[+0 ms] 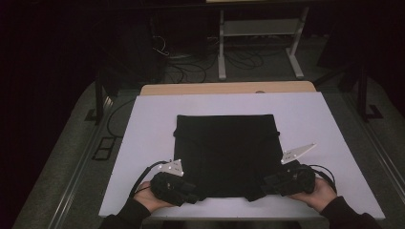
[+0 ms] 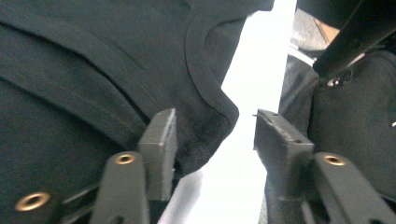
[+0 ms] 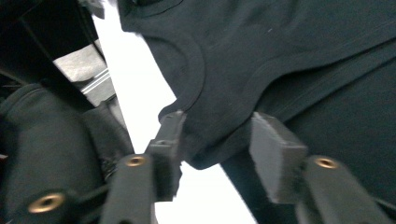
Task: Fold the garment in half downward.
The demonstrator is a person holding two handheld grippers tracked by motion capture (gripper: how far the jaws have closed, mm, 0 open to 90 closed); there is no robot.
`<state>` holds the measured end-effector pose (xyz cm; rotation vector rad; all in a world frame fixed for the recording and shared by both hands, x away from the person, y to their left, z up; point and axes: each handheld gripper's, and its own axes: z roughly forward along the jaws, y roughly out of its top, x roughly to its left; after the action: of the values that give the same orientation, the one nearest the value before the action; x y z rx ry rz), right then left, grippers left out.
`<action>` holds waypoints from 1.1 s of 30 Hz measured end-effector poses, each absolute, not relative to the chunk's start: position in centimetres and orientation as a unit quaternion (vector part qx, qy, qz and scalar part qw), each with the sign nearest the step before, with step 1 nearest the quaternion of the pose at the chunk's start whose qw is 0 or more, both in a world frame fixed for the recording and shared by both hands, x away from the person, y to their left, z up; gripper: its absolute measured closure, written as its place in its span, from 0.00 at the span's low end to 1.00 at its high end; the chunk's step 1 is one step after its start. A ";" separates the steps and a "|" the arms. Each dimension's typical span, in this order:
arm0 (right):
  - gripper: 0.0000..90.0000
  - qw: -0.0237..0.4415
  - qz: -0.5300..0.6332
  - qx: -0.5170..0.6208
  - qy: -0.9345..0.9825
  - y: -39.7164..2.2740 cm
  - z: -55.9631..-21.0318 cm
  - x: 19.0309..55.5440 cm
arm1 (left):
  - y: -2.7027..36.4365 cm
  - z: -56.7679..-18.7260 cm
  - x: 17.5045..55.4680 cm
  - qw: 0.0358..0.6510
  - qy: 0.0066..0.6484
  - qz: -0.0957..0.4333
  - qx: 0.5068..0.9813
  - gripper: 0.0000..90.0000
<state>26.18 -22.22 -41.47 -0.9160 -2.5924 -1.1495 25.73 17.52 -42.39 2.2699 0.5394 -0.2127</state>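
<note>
Overhead, white board (image 1: 143, 143) on wooden table (image 1: 200, 88), dark room

Plain black garment (image 1: 225, 155), white board (image 1: 143, 143)

White board (image 1: 143, 143) on a wooden table (image 1: 191, 88), white metal frame (image 1: 258, 28) beyond the table, tangled cables (image 1: 191, 67) on floor beside the frame

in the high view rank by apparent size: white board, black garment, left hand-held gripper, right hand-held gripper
1. White board, largest by far.
2. Black garment, folded, covering the board's middle.
3. Left hand-held gripper and right hand-held gripper look about alike, so no ranking between them.
</note>
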 end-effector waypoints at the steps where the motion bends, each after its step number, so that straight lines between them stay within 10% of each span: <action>1: 0.53 0.074 -0.387 -0.306 -0.867 -22.2 -41.4 26.2 | 17.7 -42.2 25.8 0.397 0.218 -0.072 0.889 0.49; 17: 0.04 0.015 -0.424 -0.321 -0.847 -22.1 -40.0 26.5 | 19.2 -41.0 26.1 0.456 0.269 -0.002 0.849 0.00; 33: 0.00 -0.009 -0.436 -0.313 -0.844 -20.8 -39.3 27.6 | 21.7 -40.9 26.4 0.480 0.304 0.045 0.822 0.00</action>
<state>27.63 -20.82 -39.26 -0.9885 -2.6668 -1.3762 26.44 21.69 -40.92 2.0054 0.7414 0.1095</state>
